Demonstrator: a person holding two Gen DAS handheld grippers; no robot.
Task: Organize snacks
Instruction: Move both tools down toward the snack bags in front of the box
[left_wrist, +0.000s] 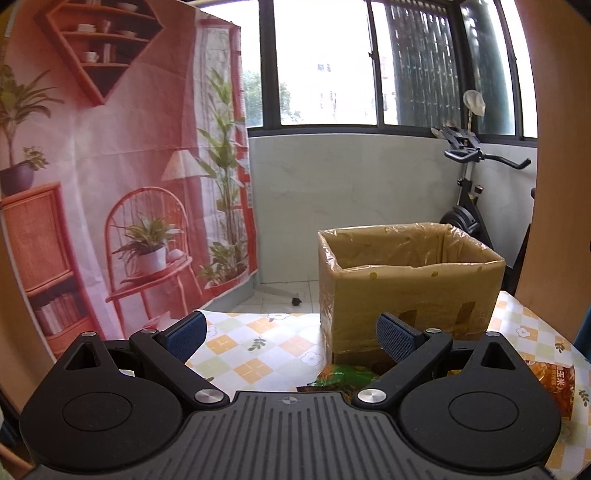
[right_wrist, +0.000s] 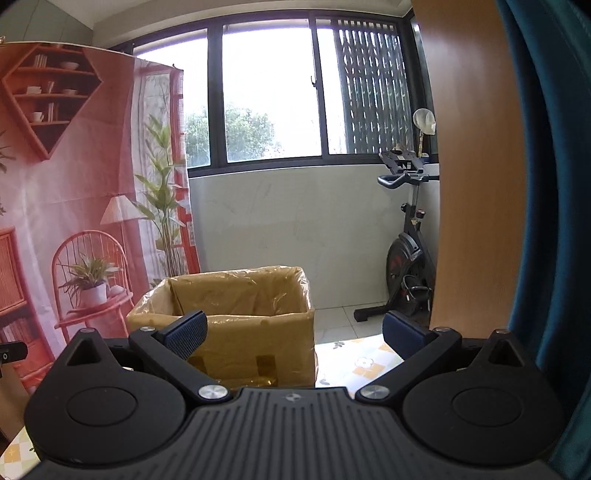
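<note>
Open cardboard box (left_wrist: 410, 291), lined with clear plastic, looks empty.

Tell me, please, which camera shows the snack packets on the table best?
The left wrist view: a green packet and an orange packet lie by the cardboard box. The right wrist view shows the box but no packets.

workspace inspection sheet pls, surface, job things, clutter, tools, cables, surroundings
surface: table under a checked floral cloth.
job's things: brown cardboard box lined with clear plastic, open on top; green snack packet and orange snack packet lie on the cloth before it, partly hidden.
clutter: nothing seen.
grippers: left tool open, holding nothing; right tool open, holding nothing.
cables: nothing seen.
surroundings: pink printed room backdrop, black-framed windows, black exercise bike, teal curtain.
</note>
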